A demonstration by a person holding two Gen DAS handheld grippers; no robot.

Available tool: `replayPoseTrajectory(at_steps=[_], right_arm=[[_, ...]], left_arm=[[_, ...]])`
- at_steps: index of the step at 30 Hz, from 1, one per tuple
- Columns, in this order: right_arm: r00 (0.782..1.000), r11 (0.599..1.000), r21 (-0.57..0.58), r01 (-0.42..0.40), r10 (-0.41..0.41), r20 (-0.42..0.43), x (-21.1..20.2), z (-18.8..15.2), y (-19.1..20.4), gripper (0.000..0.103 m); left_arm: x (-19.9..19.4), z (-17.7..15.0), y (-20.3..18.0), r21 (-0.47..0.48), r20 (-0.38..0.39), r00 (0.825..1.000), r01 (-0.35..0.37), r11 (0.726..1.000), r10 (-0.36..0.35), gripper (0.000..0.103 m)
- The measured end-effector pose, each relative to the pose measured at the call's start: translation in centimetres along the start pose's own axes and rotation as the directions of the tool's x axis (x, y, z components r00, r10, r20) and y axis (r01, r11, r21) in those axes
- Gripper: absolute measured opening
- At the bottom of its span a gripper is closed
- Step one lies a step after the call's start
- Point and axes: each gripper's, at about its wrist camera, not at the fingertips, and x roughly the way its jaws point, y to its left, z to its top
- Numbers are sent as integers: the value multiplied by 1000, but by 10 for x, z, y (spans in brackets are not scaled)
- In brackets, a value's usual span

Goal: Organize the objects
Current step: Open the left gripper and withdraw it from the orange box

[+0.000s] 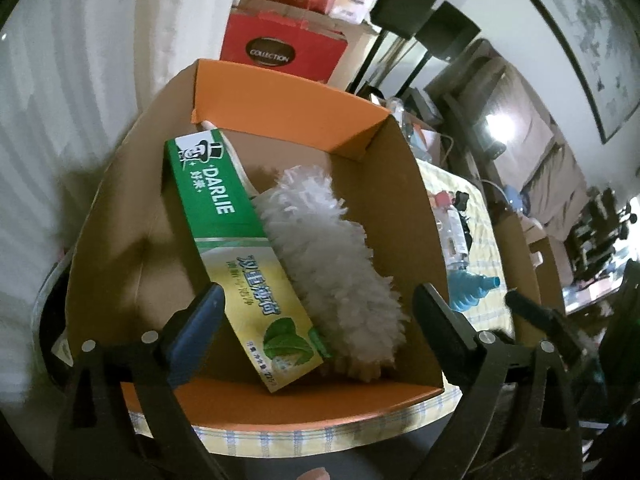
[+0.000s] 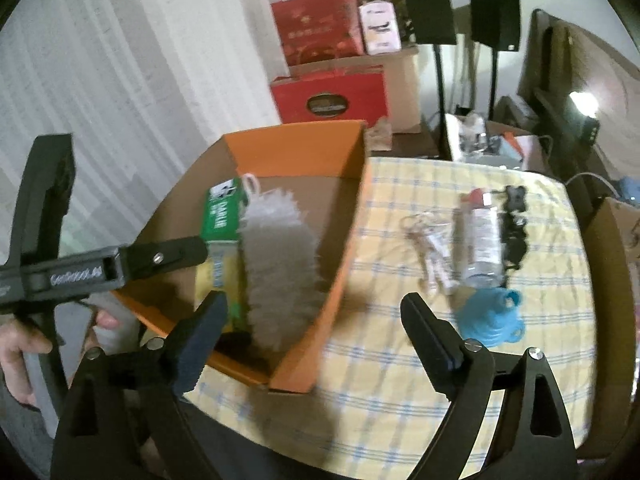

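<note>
On the checked tablecloth (image 2: 400, 412), the clear spray bottle (image 2: 482, 236) lies lengthwise far-right of the right gripper (image 2: 316, 336), nearer it than the left gripper (image 1: 316, 312); both gape, holding nothing.

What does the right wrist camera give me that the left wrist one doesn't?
Only the right wrist view shows the keys, the black strap and the left gripper from outside, hovering over the box. Only the left wrist view makes the toothpaste box label readable and shows the framed picture. Both show the orange cardboard box holding the toothpaste box and white duster, the clear bottle, the blue collapsible item and the checked tablecloth. Both grippers are open and empty.
</note>
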Motion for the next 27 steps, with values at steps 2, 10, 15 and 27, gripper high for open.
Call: replayPoseTrajectory(at_steps=[2,10,15,27], right_arm=[[1000,1000,5,13,-13,8,-6,1,-7,96],[997,997,50,62,-65,48,-29,6,-43,100],[990,989,77,127,-131,57,-42,2,-71,100],[988,979,149,138,-146,46,-48,-24,-109,100]], left_arm=[[0,-1,-7,25,5,1000,-24,999,24,95],[-6,-9,-44,120,70,996,-66,991,58,100],[-3,-20,-69,194,98,994,-75,978,57,100],[5,-34,-92,189,130,992,-24,982,-1,100]])
